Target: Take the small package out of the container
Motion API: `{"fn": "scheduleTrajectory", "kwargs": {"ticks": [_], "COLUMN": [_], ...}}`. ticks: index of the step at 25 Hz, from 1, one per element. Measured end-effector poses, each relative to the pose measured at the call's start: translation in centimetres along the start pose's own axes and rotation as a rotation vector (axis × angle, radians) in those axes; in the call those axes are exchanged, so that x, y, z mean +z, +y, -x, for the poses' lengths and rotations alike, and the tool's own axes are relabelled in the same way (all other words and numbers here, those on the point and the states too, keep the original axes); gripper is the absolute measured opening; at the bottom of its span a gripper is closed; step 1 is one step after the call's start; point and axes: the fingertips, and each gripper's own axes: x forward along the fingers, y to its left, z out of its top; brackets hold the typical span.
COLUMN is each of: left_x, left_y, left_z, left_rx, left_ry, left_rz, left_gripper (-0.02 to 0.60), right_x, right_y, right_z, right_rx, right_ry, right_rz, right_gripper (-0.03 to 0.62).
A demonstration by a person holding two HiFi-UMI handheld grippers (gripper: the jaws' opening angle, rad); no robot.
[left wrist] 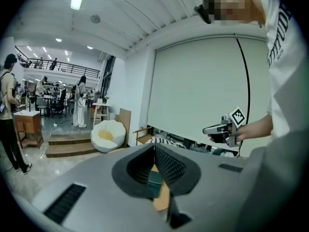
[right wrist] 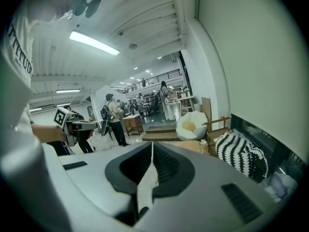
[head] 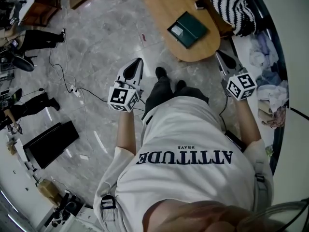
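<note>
L gripper [left wrist: 154, 148]: jaws are sitting tip-to-tip and pinching nothing; only a sliver of green and wood is showing thru the gap lower down. R gripper [right wrist: 152, 146]: jaws are likewise pressing together, empty. Both are pointing fwd and slightly down, hanging in mid-air either side of the person's body, well apart from each other and touching nothing. Moving outward: the person is standing on a marble floor [head: 106, 37], facing an oval wooden table [head: 161, 4] lying just ahead of the feet. A flat dark-green box [head: 187, 29] w/ a pale label is lying on the table's near half. It's prob. the container, tho that's my guess, and it's looking closed from here. The small package isn't showing in any view, so presumably it's sitting inside. A black-and-white striped cushion [head: 236, 4] is lying beside the table's right side. Progress-wise, nothing is getting done yet: no contact w/ the container, box not opened, package not out. The whole job is waiting to be done: reaching the table, opening the box, gripping the pkg and lifting it clear.
</note>
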Motion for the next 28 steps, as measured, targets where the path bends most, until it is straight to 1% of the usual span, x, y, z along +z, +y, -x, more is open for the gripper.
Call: {"fn": "scheduleTrajectory", "kwargs": {"ticks": [6,12,16,19,28], "left_x": [0.2,0.9,0.6,0.4,-1.0], "left_y": [2.2,6.1,9.0,11.1,17.6], "left_z": [-2.1,-5.5,-8.9,-11.2,-17.9], "left_rx": [-0.024,-0.057,-0.095,-0.127,-0.206], "left_ry": [-0.005,0.001,0.028,0.052,0.103], "left_rz": [0.002,0.012,0.012,-0.001,-0.016], "left_gripper": [0.023,0.023,0.023,0.023,0.023], "right_x": [0.5,1.6,2.1,2.5,2.4], "right_y": [-0.6,-2.2,-3.6,-4.1,-5.5], "right_z": [-1.8,-4.9,-7.8,-9.8,-16.9], "right_rx": [-0.026,-0.083,-0.128,-0.154,-0.192], "right_ry": [0.007,0.021,0.034,0.052,0.128], "right_rz": [0.011,0.004,-0.01,-0.018,-0.024], "right_gripper": [0.023,0.023,0.023,0.023,0.023]}}
